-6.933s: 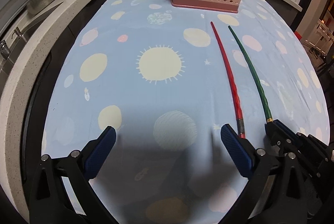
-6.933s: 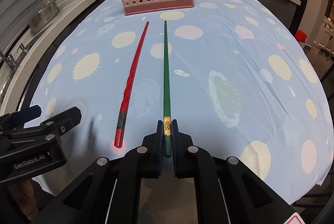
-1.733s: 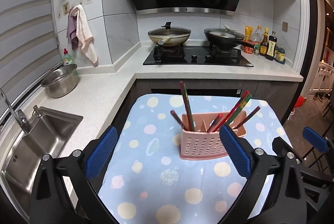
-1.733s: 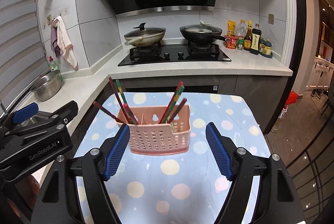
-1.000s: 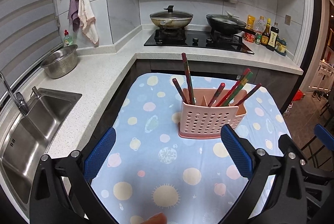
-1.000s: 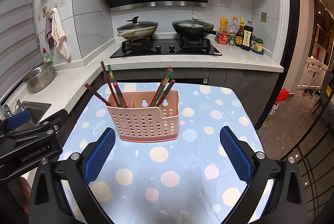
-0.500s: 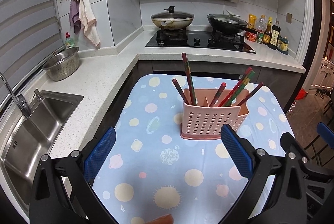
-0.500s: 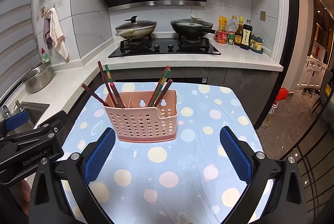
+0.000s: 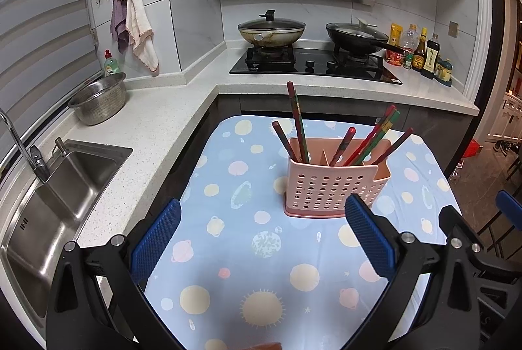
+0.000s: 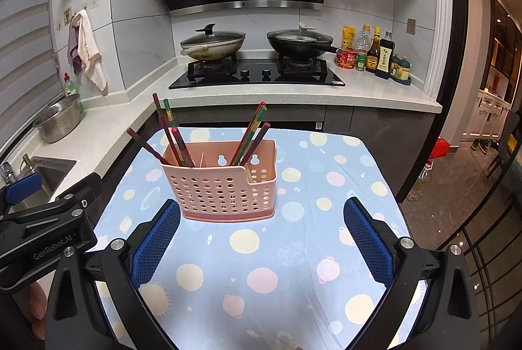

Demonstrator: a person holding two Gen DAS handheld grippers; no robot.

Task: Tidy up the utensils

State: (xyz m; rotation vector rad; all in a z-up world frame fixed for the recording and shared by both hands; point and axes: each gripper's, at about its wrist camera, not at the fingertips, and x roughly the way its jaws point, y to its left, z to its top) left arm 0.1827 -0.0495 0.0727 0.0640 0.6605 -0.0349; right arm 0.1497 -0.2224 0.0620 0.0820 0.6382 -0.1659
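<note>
I hold my left gripper [image 9: 261, 234] spread wide with nothing between its blue pads [image 9: 156, 235], up over the patterned tablecloth [image 9: 228, 252], and my right gripper [image 10: 261, 234] is just as wide and empty, touching nothing. The pink perforated caddy [image 10: 225, 183] stands upright on the cloth ahead of both, with chopsticks [image 10: 169, 131] leaning out of its left compartment and another bunch [image 10: 251, 134] out of the middle one. The caddy wall hides their lower ends, so I cannot count them surely, and the right gripper shows only partly at the left view's right edge.
</note>
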